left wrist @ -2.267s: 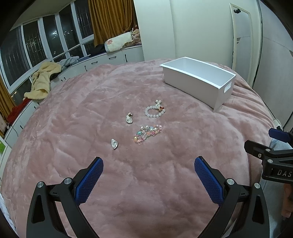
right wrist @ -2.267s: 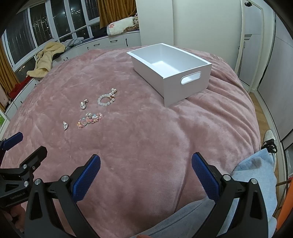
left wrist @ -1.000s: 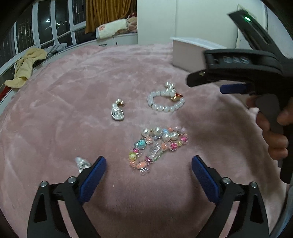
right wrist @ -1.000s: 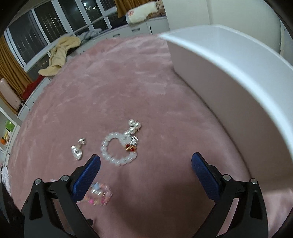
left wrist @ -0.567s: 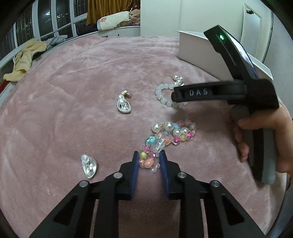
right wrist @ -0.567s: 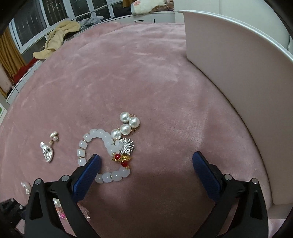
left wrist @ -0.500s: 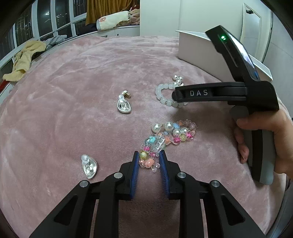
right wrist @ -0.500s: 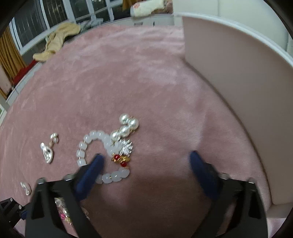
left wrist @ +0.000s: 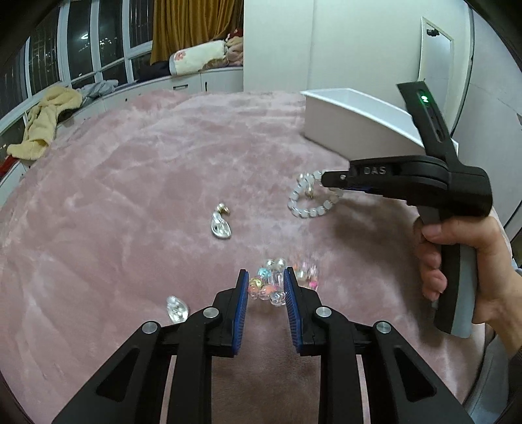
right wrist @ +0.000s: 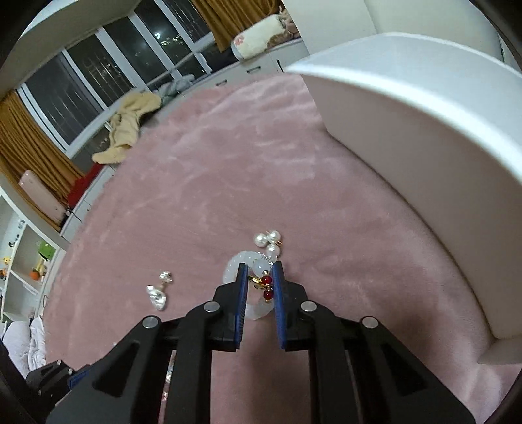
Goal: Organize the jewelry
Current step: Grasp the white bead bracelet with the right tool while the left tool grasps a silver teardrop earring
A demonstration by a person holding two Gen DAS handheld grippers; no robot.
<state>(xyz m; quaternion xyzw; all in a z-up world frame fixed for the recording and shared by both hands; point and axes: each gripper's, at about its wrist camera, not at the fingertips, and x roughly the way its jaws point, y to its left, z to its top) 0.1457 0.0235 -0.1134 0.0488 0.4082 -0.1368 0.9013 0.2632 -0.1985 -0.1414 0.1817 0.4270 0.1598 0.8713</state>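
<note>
Pastel beads (left wrist: 266,285) pinched in left gripper (left wrist: 265,290)

Bed cover (left wrist: 137,182): plain dusty pink, plush, with pale sheen streaks. Storage box (left wrist: 355,120): plain white. Left tool (left wrist: 265,287): black frame, blue ribbed pads, silver rivets. Right tool (right wrist: 258,287): same black and blue. Multicolour bracelet (left wrist: 277,283): pastel pink, turquoise, yellow and clear beads. White bracelet (right wrist: 254,283): milky white beads, red and gold accents, white pearls. Two earrings (left wrist: 221,225): clear silver. Curtains (left wrist: 192,29): mustard brown.
</note>
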